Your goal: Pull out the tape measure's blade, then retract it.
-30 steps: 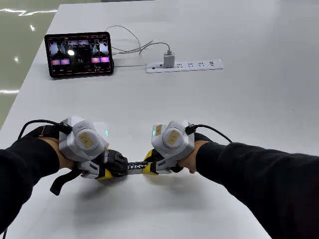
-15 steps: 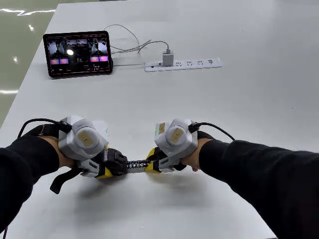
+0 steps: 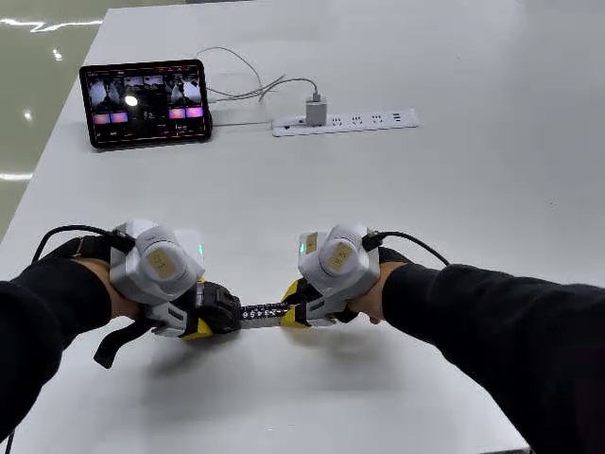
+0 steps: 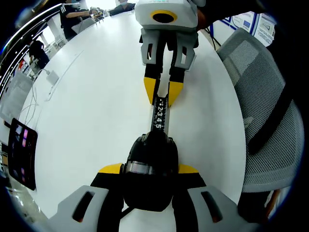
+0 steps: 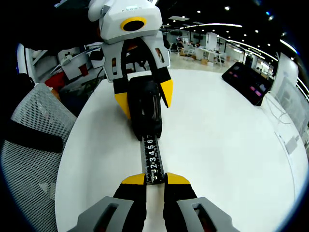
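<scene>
Black plastic makes up the case of the tape measure, which sits low over the white tabletop, near the edge closest to the person; whether it touches the surface I cannot tell. The left gripper holds the tape measure from its left side, its yellow-tipped fingers closed against the two flanks of the case. From the right side of the tape measure a short stretch of blade runs out straight and level, dark with white digits from 2 to 6 on it. The right gripper meets the far end of that stretch, directly opposite the tape measure, and its fingers are drawn nearly together with the blade's tip pinched between them. The two grippers face each other nose to nose, near one another, with the tape measure and its bared blade spanning the gap. A dark sleeve leads back from each gripper toward the person. Well beyond the tape measure and to its left, a tablet stands propped with its screen lit. Beyond the tape measure and somewhat to its right lies a white power strip with a charger plugged in, and thin cables loop from the charger toward the tablet. A grey mesh chair stands off the tabletop's edge to one side of the tape measure.
</scene>
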Demonstrator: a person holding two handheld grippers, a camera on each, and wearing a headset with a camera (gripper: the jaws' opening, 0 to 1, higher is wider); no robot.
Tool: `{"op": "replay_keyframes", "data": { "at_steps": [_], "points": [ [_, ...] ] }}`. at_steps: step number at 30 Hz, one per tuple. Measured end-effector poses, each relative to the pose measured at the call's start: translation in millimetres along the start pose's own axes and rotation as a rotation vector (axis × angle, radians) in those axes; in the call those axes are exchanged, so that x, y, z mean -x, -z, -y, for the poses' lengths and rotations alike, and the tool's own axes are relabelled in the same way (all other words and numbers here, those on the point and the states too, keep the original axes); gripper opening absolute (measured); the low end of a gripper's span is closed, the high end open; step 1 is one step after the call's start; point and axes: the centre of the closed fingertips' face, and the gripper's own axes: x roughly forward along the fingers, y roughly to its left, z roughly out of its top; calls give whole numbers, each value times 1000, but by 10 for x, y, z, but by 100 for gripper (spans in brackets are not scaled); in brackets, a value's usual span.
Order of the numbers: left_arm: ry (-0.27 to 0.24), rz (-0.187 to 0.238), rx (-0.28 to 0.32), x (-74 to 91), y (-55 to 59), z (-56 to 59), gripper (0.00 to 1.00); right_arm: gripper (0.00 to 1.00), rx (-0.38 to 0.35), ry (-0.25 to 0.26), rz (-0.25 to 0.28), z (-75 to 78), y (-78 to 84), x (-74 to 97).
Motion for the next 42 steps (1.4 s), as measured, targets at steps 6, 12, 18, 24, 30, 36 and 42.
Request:
{"op": "replay_keyframes", "data": {
  "at_steps": [6, 12, 18, 24, 30, 36, 42],
  "points": [
    [0, -1, 0, 0, -1, 2, 33, 8, 3, 1, -5, 8, 24, 25],
    [-2, -2, 1, 5, -8, 7, 33, 8, 3, 3, -7, 20, 43, 51],
    [-2, -3, 2, 9, -12, 9, 33, 8, 3, 2, -11, 25, 72, 73],
    [-2, -4, 0, 10, -15, 12, 33, 8, 16, -4, -6, 12, 102, 94],
    [-3, -6, -2, 5, -15, 9, 33, 8, 16, -2, -7, 11, 145, 123],
    [-5, -8, -2, -1, -10, 5, 33, 8, 14, 1, -9, 15, 169, 143],
    [-6, -9, -2, -2, -10, 7, 33, 8, 11, 2, -15, 18, 202, 168]
  ]
}}
